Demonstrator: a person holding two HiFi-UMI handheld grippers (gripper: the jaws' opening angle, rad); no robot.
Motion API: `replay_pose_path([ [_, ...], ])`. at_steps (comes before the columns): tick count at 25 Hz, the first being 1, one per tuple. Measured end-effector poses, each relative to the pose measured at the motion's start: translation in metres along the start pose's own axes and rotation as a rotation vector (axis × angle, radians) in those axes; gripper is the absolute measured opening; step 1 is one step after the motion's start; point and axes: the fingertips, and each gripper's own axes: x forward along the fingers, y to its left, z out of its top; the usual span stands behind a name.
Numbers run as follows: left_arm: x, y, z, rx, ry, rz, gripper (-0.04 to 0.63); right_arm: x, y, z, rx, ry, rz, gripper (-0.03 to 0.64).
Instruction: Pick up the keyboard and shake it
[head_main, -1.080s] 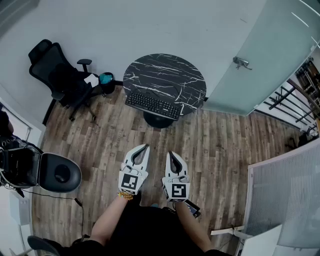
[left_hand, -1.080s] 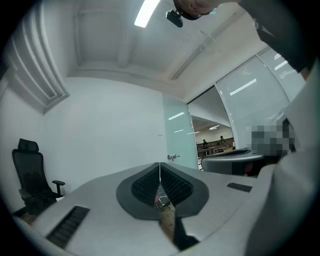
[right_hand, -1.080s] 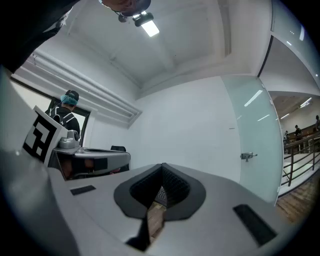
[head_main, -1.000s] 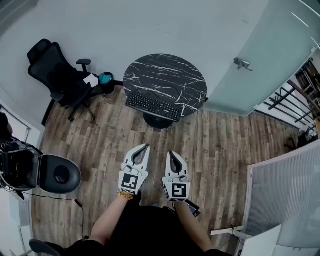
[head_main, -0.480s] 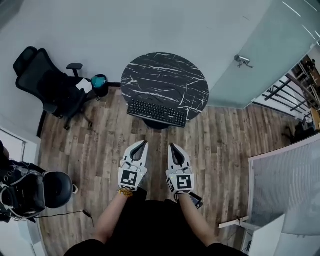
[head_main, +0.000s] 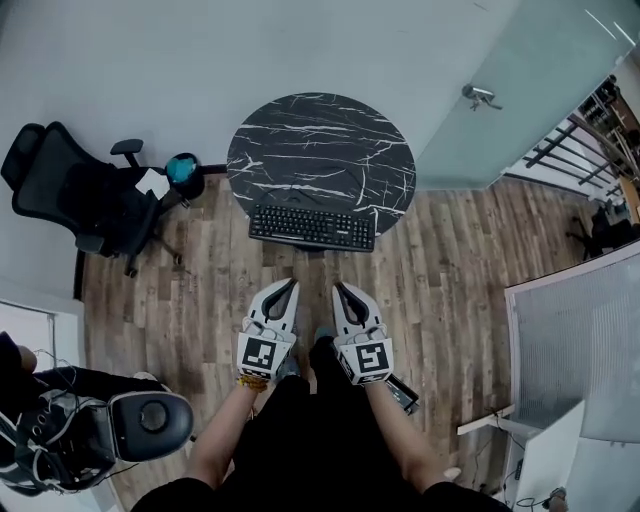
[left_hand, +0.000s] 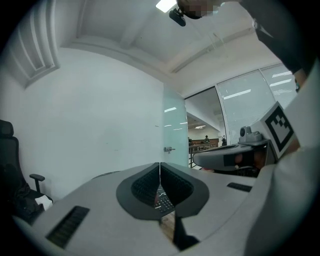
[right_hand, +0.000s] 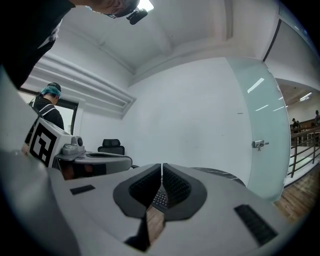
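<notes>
Black keys show on the keyboard (head_main: 311, 227). It lies flat on the near edge of the round marble table (head_main: 320, 130), on the side close to me. I stand on the wood floor (head_main: 440, 260) and hold my left gripper (head_main: 290, 287) and my right gripper (head_main: 339, 288) side by side in front of me. They both point at the keyboard, but they are well apart from it and do not touch it. The fingers (left_hand: 145, 187) of my left gripper are pressed together, tip to tip, with nothing held between them. The fingers (right_hand: 176, 187) of my right gripper are pressed together too, and they hold nothing. A black office chair (head_main: 70, 195) stands off to the left of the table. A glass door (head_main: 520, 90) is on the right.
</notes>
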Motion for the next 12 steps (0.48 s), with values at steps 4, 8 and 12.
replay_pose_path([
  [4,0.03,0.017,-0.014,-0.008,0.04,0.001,0.017,0.028,-0.028,-0.008,0.013,0.012,0.004,0.031],
  [8,0.07,0.038,-0.023,0.008,0.072,0.02,0.017,0.062,-0.063,-0.011,0.025,0.003,0.021,0.031],
  [12,0.108,0.057,-0.032,0.006,0.105,0.04,0.017,0.09,-0.109,-0.014,0.012,0.0,0.009,0.031],
])
